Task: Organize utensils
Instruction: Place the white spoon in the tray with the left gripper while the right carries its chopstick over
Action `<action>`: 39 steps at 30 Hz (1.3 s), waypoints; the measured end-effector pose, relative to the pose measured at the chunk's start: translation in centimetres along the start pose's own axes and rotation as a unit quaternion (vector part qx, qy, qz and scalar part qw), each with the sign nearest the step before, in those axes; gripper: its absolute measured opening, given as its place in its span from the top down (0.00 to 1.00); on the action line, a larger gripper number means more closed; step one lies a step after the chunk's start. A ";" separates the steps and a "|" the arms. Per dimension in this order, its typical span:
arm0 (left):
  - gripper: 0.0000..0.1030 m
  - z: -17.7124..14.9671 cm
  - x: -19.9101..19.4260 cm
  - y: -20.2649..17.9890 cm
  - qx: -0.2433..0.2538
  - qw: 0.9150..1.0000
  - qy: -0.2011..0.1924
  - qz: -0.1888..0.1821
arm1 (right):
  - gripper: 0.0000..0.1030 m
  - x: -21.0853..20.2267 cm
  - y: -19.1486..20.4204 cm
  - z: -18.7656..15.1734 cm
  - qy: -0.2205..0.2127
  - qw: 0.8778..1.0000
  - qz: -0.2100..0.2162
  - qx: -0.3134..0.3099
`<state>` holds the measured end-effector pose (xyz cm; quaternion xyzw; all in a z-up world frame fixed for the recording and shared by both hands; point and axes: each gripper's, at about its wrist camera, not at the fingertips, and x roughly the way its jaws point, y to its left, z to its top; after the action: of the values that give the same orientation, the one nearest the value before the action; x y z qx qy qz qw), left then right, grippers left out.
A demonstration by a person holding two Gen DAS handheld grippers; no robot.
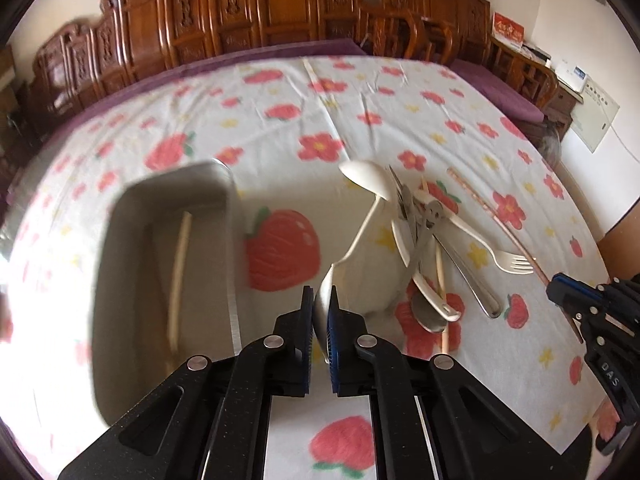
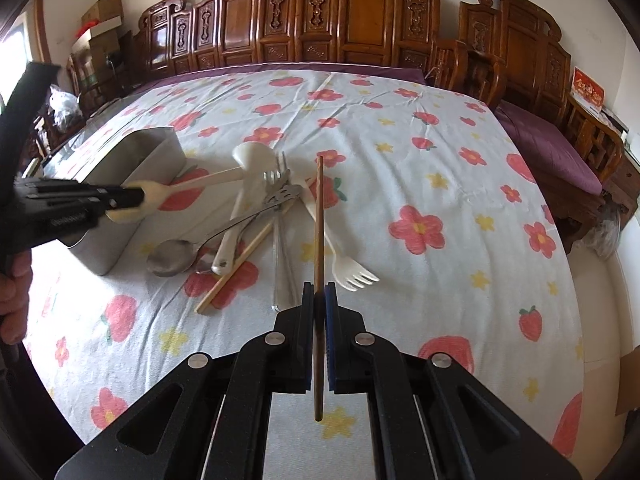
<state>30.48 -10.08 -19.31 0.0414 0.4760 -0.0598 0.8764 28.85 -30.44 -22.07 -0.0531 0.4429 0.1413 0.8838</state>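
Note:
My left gripper [image 1: 320,300] is shut on a cream plastic spoon [image 1: 366,184], held in the air just right of the metal tray [image 1: 120,280]; it also shows in the right wrist view [image 2: 132,200]. One light chopstick [image 1: 178,276] lies in the tray. My right gripper [image 2: 319,292] is shut on a brown chopstick [image 2: 319,216], held above the table. A pile of utensils [image 2: 256,216] lies between tray and right gripper: a metal spoon [image 2: 170,256], a metal fork [image 2: 278,184], a cream fork [image 2: 352,276], a cream ladle [image 2: 252,156], a light chopstick [image 2: 240,264].
The table carries a white cloth with red flowers and strawberries [image 2: 420,228]. Carved wooden chairs [image 2: 320,28] stand along the far edge, a purple-cushioned bench [image 2: 548,140] at the right. The person's hand [image 2: 12,300] is at the left edge.

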 end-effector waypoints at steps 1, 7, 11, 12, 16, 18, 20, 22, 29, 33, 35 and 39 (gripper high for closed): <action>0.95 -0.1 -0.6 0.1 0.004 1.000 -0.007 0.007 | 0.94 0.0 0.1 0.0 0.000 1.000 0.001 -0.001; 0.95 -0.5 -3.6 1.2 0.009 0.999 -0.031 0.016 | 0.94 -0.7 1.3 0.3 -0.009 1.000 0.008 -0.010; 0.95 -0.6 -4.9 2.1 0.002 0.999 -0.042 0.017 | 0.94 -1.3 2.2 0.6 -0.016 1.000 0.013 -0.014; 0.95 -0.7 -5.3 2.4 0.000 0.999 -0.046 0.019 | 0.94 -1.5 2.4 0.6 -0.018 1.000 0.015 -0.016; 0.95 -1.2 -6.4 3.7 -0.005 0.998 -0.053 0.025 | 0.94 -2.1 3.4 0.8 -0.025 0.999 0.022 -0.022; 0.95 -1.4 -6.7 4.4 -0.010 0.998 -0.054 0.029 | 0.94 -2.3 4.0 0.9 -0.028 0.999 0.027 -0.025; 0.95 -1.6 -6.9 5.2 -0.014 0.998 -0.055 0.034 | 0.94 -2.5 4.5 0.9 -0.030 0.999 0.031 -0.030; 0.95 -1.9 -7.1 6.0 -0.020 0.997 -0.056 0.040 | 0.94 -2.7 5.1 1.0 -0.031 0.998 0.035 -0.034; 0.95 -2.7 -6.8 8.9 -0.041 0.996 -0.050 0.057 | 0.94 -3.4 6.7 1.0 -0.036 0.997 0.051 -0.042; 0.95 -3.0 -6.3 10.1 -0.051 0.995 -0.048 0.065 | 0.94 -3.5 7.6 1.3 -0.038 0.996 0.061 -0.043; 0.95 -3.1 -6.0 10.5 -0.057 0.995 -0.048 0.067 | 0.94 -3.4 8.2 1.7 -0.040 0.996 0.065 -0.044; 0.95 -3.1 -5.4 11.5 -0.071 0.994 -0.045 0.072 | 0.94 -3.0 9.7 3.0 -0.044 0.995 0.076 -0.042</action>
<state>26.67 2.06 -16.33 0.0104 0.4349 0.0356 0.8997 26.56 -21.18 -17.55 -0.0495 0.3997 0.2287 0.8863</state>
